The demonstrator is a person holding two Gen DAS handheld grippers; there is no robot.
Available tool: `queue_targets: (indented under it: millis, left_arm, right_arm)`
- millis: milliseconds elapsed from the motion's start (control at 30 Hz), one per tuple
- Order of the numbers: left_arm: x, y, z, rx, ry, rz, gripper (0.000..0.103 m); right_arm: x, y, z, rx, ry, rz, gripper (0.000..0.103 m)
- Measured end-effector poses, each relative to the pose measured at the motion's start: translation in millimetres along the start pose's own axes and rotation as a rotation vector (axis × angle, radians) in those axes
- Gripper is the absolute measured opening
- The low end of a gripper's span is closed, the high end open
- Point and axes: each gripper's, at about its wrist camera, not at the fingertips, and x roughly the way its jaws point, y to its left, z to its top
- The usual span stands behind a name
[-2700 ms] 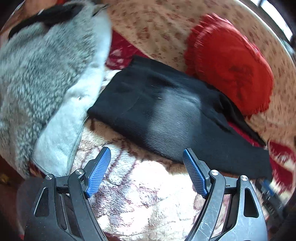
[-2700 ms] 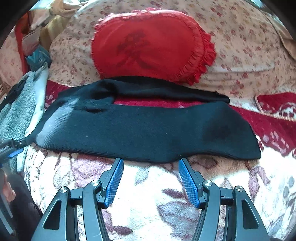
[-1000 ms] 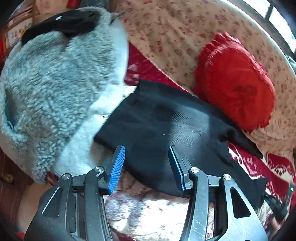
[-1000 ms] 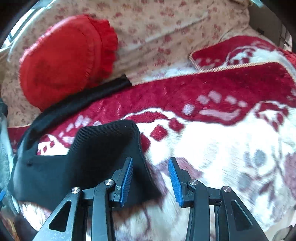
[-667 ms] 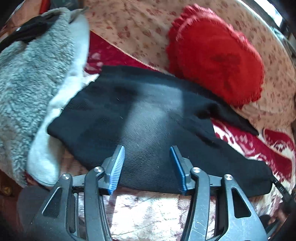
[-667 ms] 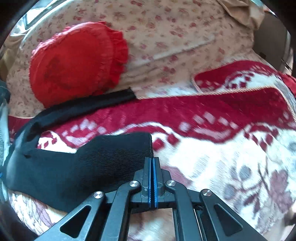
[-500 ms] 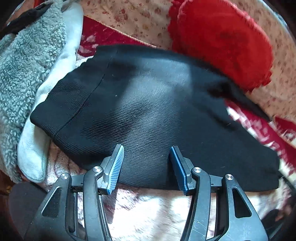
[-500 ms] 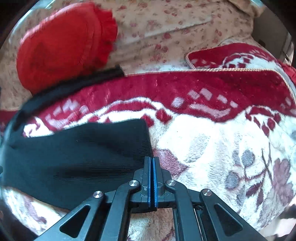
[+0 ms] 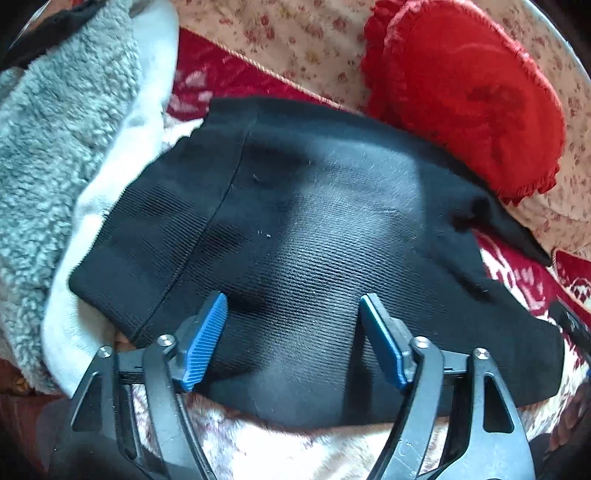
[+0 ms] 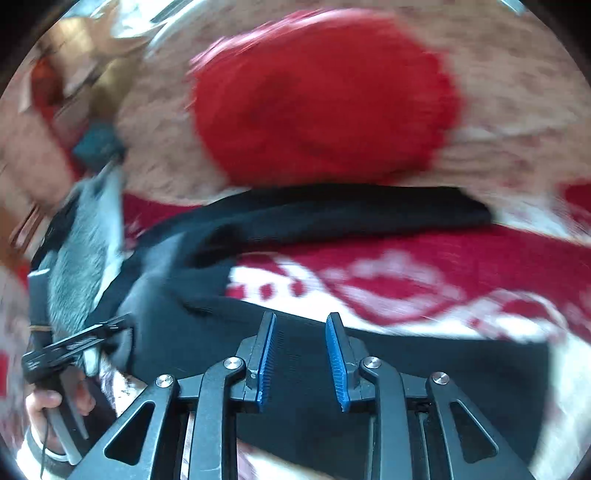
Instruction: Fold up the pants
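Black knit pants [image 9: 314, 229] lie flat across a red and cream blanket, waistband to the left, legs running right. My left gripper [image 9: 291, 325] is open with its blue pads over the near edge of the pants, just right of the waistband seam. In the blurred right wrist view the pants [image 10: 424, 376] lie under my right gripper [image 10: 300, 332], which is open a little, holding nothing. One leg [image 10: 351, 218] stretches along the back beneath the cushion. The left gripper [image 10: 74, 343] shows at the far left there.
A red frilled cushion [image 9: 469, 88] leans on the floral sofa back [image 9: 295, 33] behind the pants. A grey fleece garment [image 9: 55, 122] with a white lining [image 9: 122, 162] lies left of the waistband. The patterned blanket [image 10: 406, 280] covers the seat.
My right gripper was shut on the pants' leg end; it has opened, let go and swung left over the pants. My left gripper has moved closer over the near edge.
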Motion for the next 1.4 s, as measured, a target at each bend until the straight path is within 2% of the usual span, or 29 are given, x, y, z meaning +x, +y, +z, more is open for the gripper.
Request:
queue_targets:
  millis: [100, 167, 233, 300, 367, 467, 567, 733, 833, 933, 1000, 1033, 1133, 1233, 1333, 1400]
  left_arm:
    - [-2, -1, 8, 0.021, 0.003, -0.004, 0.079]
    - [-4, 2, 21, 0.012, -0.019, -0.029, 0.079]
    - [-3, 6, 37, -0.003, -0.033, -0.037, 0.079]
    - [2, 12, 56, -0.027, -0.035, -0.027, 0.079]
    - [14, 15, 73, -0.028, -0.020, -0.012, 0.079]
    - [33, 20, 91, -0.026, 0.005, 0.012, 0.079]
    - [50, 25, 104, -0.034, 0.049, 0.004, 0.079]
    - [61, 26, 111, -0.032, 0.027, -0.022, 0.089]
    - [66, 25, 116, -0.031, 0.016, -0.020, 0.093]
    - [68, 24, 116, -0.035, 0.001, -0.013, 0.096]
    - [69, 25, 117, -0.035, -0.004, -0.012, 0.096]
    - [68, 25, 118, -0.036, -0.004, -0.018, 0.096]
    - [54, 37, 118, -0.080, -0.015, -0.063, 0.095]
    - [26, 57, 111, -0.164, -0.061, -0.114, 0.095]
    - [-7, 78, 96, -0.203, -0.128, -0.134, 0.095]
    - [-26, 93, 82, -0.227, -0.160, -0.136, 0.095]
  right_arm:
    - [29, 32, 16, -0.086, 0.028, 0.020, 0.026]
    - [44, 52, 38, -0.144, 0.024, 0.062, 0.026]
    - [55, 71, 59, -0.207, 0.011, 0.080, 0.030]
    - [72, 86, 79, -0.275, 0.015, 0.085, 0.038]
    - [98, 96, 101, -0.332, 0.053, 0.073, 0.038]
    - [134, 98, 124, -0.372, 0.097, 0.055, 0.038]
    - [162, 98, 137, -0.448, 0.147, 0.054, 0.038]
    - [204, 103, 148, -0.621, 0.253, 0.054, 0.042]
    - [219, 99, 149, -0.624, 0.297, 0.092, 0.042]
    - [217, 94, 147, -0.589, 0.277, 0.150, 0.028]
    - [210, 100, 137, -0.629, 0.235, 0.135, 0.013]
    - [206, 102, 135, -0.644, 0.214, 0.116, 0.010]
    - [180, 104, 134, -0.620, 0.148, 0.103, 0.008]
    - [132, 114, 125, -0.622, 0.048, 0.096, 0.007]
    - [81, 125, 103, -0.620, -0.040, 0.107, 0.007]
    - [38, 134, 76, -0.631, -0.100, 0.116, 0.007]
